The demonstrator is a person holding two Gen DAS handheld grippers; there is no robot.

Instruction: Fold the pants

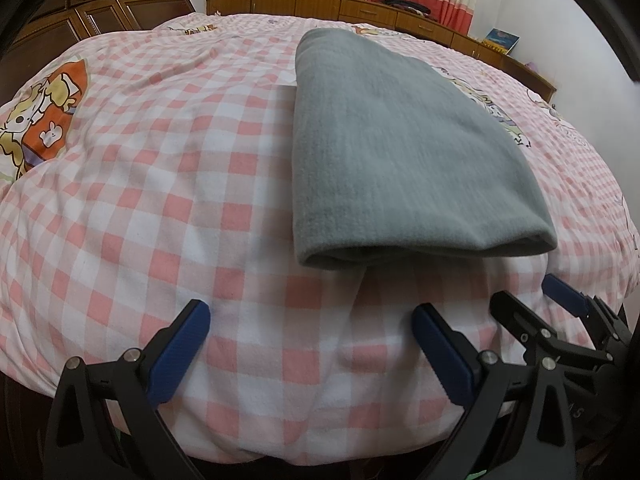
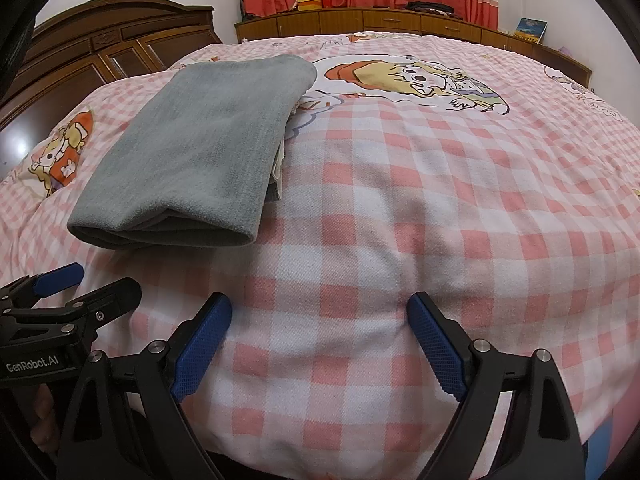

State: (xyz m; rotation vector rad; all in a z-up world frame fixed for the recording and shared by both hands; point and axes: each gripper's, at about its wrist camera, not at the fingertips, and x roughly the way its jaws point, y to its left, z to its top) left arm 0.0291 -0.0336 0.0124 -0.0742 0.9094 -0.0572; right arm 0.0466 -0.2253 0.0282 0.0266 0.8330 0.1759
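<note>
Both my grippers have their blue fingers spread wide with nothing in them, left gripper and right gripper hovering side by side over the near edge of the bed. Nothing between them and the cloth. Left one's body reads "GenRobot.AI". The grey pants lie folded into a thick rectangle on the pink checked cover, just ahead of the fingers

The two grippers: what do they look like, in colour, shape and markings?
Both the left gripper and the right gripper have black, angular, triangular frames with silver round bolts. Their fingers carry blue pads with a fine grid texture. White lettering "GenRobot.AI" marks the left gripper's black body. No cables show.
</note>
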